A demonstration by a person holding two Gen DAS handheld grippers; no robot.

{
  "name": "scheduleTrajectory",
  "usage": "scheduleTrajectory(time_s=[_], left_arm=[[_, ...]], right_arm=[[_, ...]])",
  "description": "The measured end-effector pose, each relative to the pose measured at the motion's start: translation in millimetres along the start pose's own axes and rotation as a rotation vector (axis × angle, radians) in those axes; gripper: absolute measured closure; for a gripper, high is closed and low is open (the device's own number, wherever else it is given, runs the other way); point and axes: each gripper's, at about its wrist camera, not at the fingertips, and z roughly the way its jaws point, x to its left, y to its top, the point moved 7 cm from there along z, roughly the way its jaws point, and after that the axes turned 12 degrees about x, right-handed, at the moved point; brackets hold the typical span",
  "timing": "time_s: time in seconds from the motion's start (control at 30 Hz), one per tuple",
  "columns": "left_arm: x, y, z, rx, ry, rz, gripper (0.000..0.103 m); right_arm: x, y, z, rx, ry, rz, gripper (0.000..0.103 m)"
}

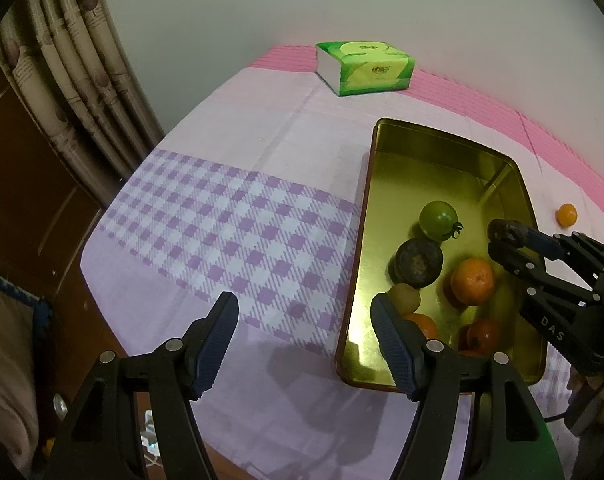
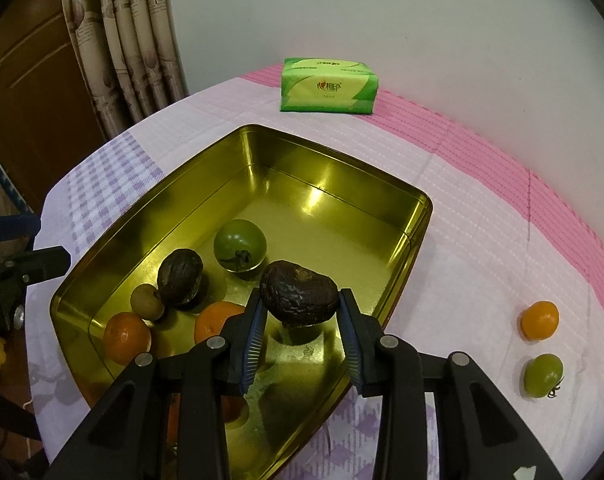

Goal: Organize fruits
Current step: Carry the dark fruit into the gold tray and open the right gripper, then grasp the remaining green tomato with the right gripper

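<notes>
A gold metal tin (image 2: 402,196) (image 1: 372,208) sits on the cloth-covered table. Inside lie a green tomato (image 2: 240,245) (image 1: 438,217), a dark wrinkled fruit (image 2: 180,276) (image 1: 418,263), a small tan fruit (image 2: 147,301), and oranges (image 2: 127,337) (image 1: 472,281). My right gripper (image 2: 302,312) is shut on another dark wrinkled fruit (image 2: 299,293), held over the tin; it shows in the left wrist view (image 1: 502,236). My left gripper (image 1: 304,336) is open and empty at the tin's near left edge. An orange (image 2: 539,320) (image 1: 567,214) and a green tomato (image 2: 543,375) lie on the cloth right of the tin.
A green tissue pack (image 2: 328,86) (image 1: 366,67) lies at the table's far edge by the wall. Curtains (image 2: 122,40) and a wooden door (image 2: 26,100) stand to the left. The checked purple cloth (image 1: 222,232) covers the table left of the tin.
</notes>
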Motion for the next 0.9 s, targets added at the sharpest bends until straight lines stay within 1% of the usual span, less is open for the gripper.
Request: scheduleTrajectory(time_s=[0.1, 0.17, 0.27, 0.4, 0.53, 0.63, 0.7, 0.73, 0.77, 0.8, 0.9], left_arm=[[-2, 0, 1, 0.002, -0.002, 0.009, 0.034], [-3, 0, 1, 0.004, -0.004, 0.012, 0.034], [-3, 0, 0, -0.001, -0.005, 0.016, 0.034], [-4, 0, 1, 0.000, -0.007, 0.017, 0.033], [-4, 0, 1, 0.001, -0.009, 0.017, 0.033], [-4, 0, 1, 0.002, -0.007, 0.018, 0.033], [-5, -1, 1, 0.004, -0.003, 0.019, 0.033], [-5, -1, 2, 0.007, 0.000, 0.021, 0.033], [-5, -2, 3, 0.009, 0.000, 0.022, 0.033], [-6, -2, 4, 0.011, -0.008, 0.024, 0.033], [-8, -1, 4, 0.012, -0.057, 0.023, 0.033]], right_arm=[[0, 0, -3, -0.009, 0.010, -0.001, 0.068], [0, 1, -8, -0.023, -0.002, -0.001, 0.063], [-3, 1, -16, -0.040, 0.009, 0.017, 0.063], [-16, -14, -36, -0.085, 0.021, 0.071, 0.062], [-51, -47, -46, -0.089, -0.019, 0.147, 0.060], [-94, -76, -49, -0.066, -0.071, 0.233, 0.060], [-118, -89, -49, -0.055, -0.102, 0.283, 0.060], [-132, -96, -50, -0.055, -0.120, 0.312, 0.059], [-143, -101, -50, -0.054, -0.134, 0.329, 0.056], [-151, -105, -49, -0.053, -0.146, 0.347, 0.053], [-170, -110, -44, -0.055, -0.159, 0.377, 0.052]])
